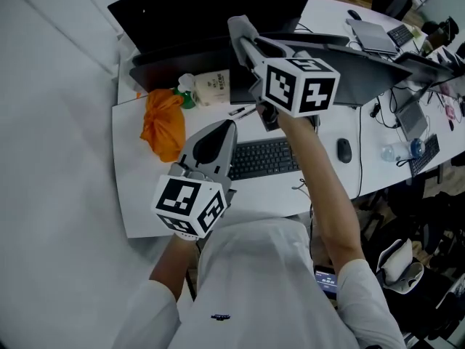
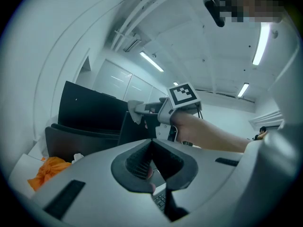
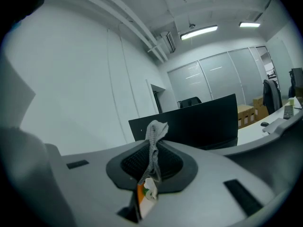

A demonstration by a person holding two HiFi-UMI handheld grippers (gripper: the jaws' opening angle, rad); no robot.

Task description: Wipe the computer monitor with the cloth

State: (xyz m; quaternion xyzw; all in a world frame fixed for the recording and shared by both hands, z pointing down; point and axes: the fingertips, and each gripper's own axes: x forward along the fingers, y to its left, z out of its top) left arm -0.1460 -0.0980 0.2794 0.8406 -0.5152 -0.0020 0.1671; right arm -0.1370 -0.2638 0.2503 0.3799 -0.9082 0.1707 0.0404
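Cloth (image 3: pixel 155 130), grey and crumpled, is being pinched between the jaws of the right tool (image 3: pixel 152 151), with one end sticking up past the tips. It is being held raised in front of the dark monitor (image 3: pixel 203 118) at the back of the bench (image 1: pixel 145 206); whether it touches the screen cannot be told. The left tool (image 2: pixel 151 144) is being held lower, over the bench just beside the keyboard (image 1: pixel 265 158), jaws pressed together on nothing, with an orange bundle (image 1: pixel 163 122) lying to its left.
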